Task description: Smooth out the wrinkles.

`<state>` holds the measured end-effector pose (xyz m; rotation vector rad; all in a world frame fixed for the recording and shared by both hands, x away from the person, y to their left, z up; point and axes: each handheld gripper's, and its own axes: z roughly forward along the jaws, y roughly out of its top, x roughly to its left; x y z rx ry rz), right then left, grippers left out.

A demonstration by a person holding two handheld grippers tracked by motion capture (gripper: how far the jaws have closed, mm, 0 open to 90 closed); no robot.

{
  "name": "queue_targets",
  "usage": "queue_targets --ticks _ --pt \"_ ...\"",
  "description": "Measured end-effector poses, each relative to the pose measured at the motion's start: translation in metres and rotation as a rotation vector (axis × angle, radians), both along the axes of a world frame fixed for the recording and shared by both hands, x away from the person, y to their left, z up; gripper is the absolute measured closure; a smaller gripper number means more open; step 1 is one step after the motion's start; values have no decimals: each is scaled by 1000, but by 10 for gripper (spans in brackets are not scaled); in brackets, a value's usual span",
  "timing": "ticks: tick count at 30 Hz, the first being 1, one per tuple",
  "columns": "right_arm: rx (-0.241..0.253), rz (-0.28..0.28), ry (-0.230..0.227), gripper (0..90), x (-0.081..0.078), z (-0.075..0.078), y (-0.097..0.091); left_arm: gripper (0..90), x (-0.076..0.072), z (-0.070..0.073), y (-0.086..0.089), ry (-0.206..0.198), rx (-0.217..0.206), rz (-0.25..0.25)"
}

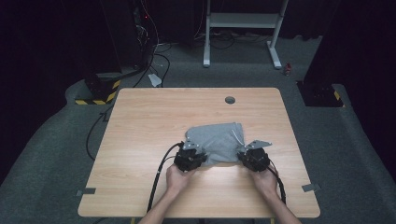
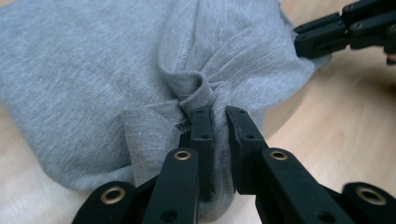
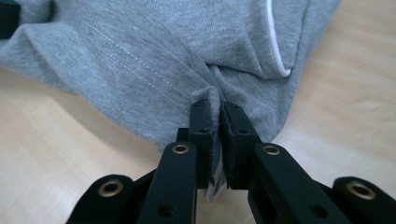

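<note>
Grey garment point(image 1: 219, 142) lying bunched on the wooden surface point(image 1: 140, 121), a little toward 5 o'clock from the middle, near edge lifted between two grippers. White drawstring point(image 1: 236, 136) trailing across the cloth toward 3 o'clock.

Left gripper point(image 1: 198, 153) at the garment's 7 o'clock corner, held in the left hand point(image 1: 178, 176). Fingers point(image 2: 201, 135) pinched on a gathered fold of grey cloth, fabric puckered into a knot-like twist just past the tips, a narrow strip of it caught in the gap. Hem stitching running up from the pinch toward 12 o'clock. Other gripper's black fingers seen at 2 o'clock in the left gripper view, gripping the far edge of the same cloth.

Right gripper point(image 1: 244, 155) at the garment's 5 o'clock corner, held in the right hand point(image 1: 266, 181), grey three-cornered plate on top. Fingers point(image 3: 201, 130) nearly together, clamped on a fold of the grey fabric, cloth creased into the gap and a bit hanging out below. White cord point(image 3: 275, 51) curving along the fabric at 1 o'clock in the right gripper view; double line of pale stitching at 10 o'clock.

Black cables trailing from both grippers back toward 6 o'clock. Small round grommet point(image 1: 229, 100) in the surface at 12 o'clock, well apart from the garment.
</note>
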<state>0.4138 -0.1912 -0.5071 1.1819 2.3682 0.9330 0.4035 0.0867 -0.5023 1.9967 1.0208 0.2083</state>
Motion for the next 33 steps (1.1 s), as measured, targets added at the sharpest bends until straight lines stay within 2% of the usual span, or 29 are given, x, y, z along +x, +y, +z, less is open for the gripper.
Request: queue_targets --ticks 1,3,6,10,13,16,20,23,25,27,29,33 --pt "1 -5 -8 830 2 3 0 814 -1 3 1 -5 -18 4" --pt "23 -2 -27 829 -2 10 -2 811 -6 7 4 -25 -27 0" --pt "42 23 -59 825 -19 17 -7 804 -18 9 10 -44 -11 -14" --pt "51 49 -52 806 -37 10 -15 798 -29 2 14 -42 -2 -34" --pt "33 58 -31 807 -45 1 -14 794 -33 -5 12 -38 11 -38" --pt "11 68 -18 814 -48 -6 -12 794 -33 -7 10 -37 15 -36" --pt "-8 55 -45 820 -42 -8 -11 795 -23 -11 6 -45 45 -23" --pt "-1 19 -39 822 -30 -8 -13 794 -15 -9 5 -36 25 2" --pt "5 7 -37 821 -27 -5 -15 794 -16 -8 6 -34 11 2" --pt "13 21 -46 819 -33 -3 -16 785 -26 -10 7 -41 -1 -3" --pt "-3 53 -54 810 -43 -4 -18 770 -32 -11 10 -39 -5 -16" --pt "13 64 -36 724 -56 -7 -24 699 -40 -7 11 -34 -1 -30"
